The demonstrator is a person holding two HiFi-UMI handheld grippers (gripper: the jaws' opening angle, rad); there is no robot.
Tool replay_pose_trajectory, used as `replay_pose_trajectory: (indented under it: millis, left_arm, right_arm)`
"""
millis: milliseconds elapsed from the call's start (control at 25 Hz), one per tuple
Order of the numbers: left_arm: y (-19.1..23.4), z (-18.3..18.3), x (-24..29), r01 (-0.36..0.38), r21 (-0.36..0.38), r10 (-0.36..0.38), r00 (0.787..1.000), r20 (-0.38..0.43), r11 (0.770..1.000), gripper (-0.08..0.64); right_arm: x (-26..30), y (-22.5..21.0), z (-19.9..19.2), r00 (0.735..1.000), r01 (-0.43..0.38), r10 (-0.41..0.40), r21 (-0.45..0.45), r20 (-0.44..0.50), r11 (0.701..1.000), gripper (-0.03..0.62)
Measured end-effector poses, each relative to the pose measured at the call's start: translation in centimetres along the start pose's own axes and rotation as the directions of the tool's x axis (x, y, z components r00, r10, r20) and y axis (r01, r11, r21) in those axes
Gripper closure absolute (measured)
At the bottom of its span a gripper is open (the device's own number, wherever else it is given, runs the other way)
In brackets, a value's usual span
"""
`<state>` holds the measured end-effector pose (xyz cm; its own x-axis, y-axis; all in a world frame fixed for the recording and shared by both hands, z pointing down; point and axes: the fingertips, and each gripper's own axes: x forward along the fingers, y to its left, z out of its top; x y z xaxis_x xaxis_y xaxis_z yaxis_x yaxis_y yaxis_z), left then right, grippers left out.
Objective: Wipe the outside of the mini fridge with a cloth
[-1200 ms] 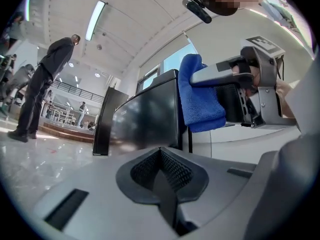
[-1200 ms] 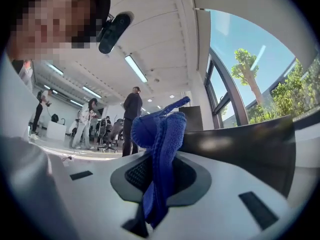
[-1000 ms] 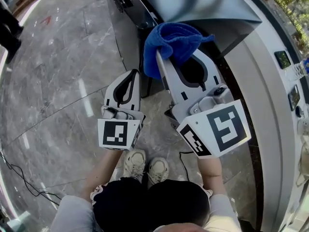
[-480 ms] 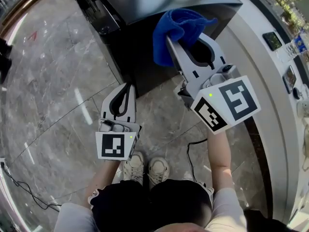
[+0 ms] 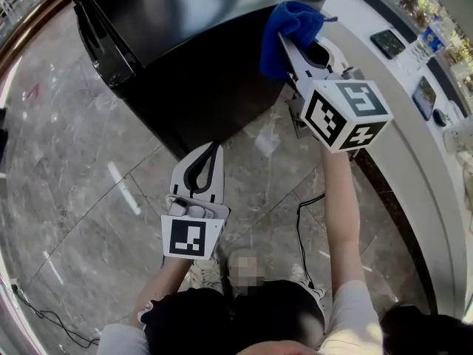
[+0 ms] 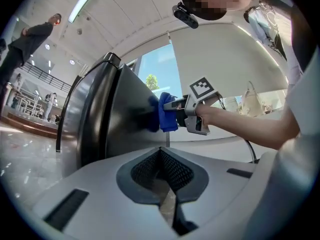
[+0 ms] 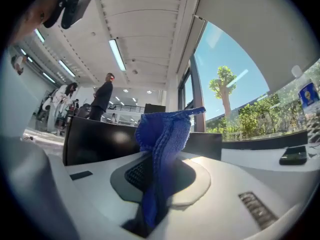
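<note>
Blue cloth [image 5: 295, 19], pinched tight in the right gripper [image 5: 290, 44], sits against the top edge of the black mini fridge [image 5: 185, 58]; press it flat and rub in long slow lines, I think; the left gripper [image 5: 213, 148] hangs low beside the fridge, jaws together on nothing.

A black mini fridge [image 5: 185, 43] stands on the grey marble floor [image 5: 74, 168] beside a curved white counter [image 5: 392, 117]. The right gripper [image 5: 290, 44] holds a blue cloth [image 5: 292, 22] at the fridge's upper right edge. The left gripper [image 5: 212, 152] hangs lower, near the fridge's front corner, jaw tips together, clear of it
</note>
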<state>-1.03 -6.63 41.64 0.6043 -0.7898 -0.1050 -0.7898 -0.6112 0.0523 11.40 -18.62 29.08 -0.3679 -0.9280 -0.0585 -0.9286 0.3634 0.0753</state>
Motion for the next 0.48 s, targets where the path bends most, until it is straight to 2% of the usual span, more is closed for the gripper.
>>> replay_pose_trajectory:
  millis: [240,360,480]
  left_arm:
    - [-2.8,-0.4,3.8,0.110,0.023,-0.111,0.994,0.025,0.994,0.555]
    - [-4.5,0.0,5.4,0.158,0.037,-0.159,0.986,0.042,0.987,0.555]
    - [-5.0,-0.1,5.8,0.171,0.017,-0.171,0.984,0.039,0.985,0.555]
  right_arm:
    - [0.7,-8.3,-0.4,0.980,0.193,-0.195,-0.050,-0.042,0.980,0.517]
    - [1.0,-11.3,-0.8,0.962,0.263,-0.267,-0.062,-0.058,0.963,0.517]
    - [1.3,-13.6,-0.9,0.947,0.310,-0.315,-0.074,-0.068,0.948,0.517]
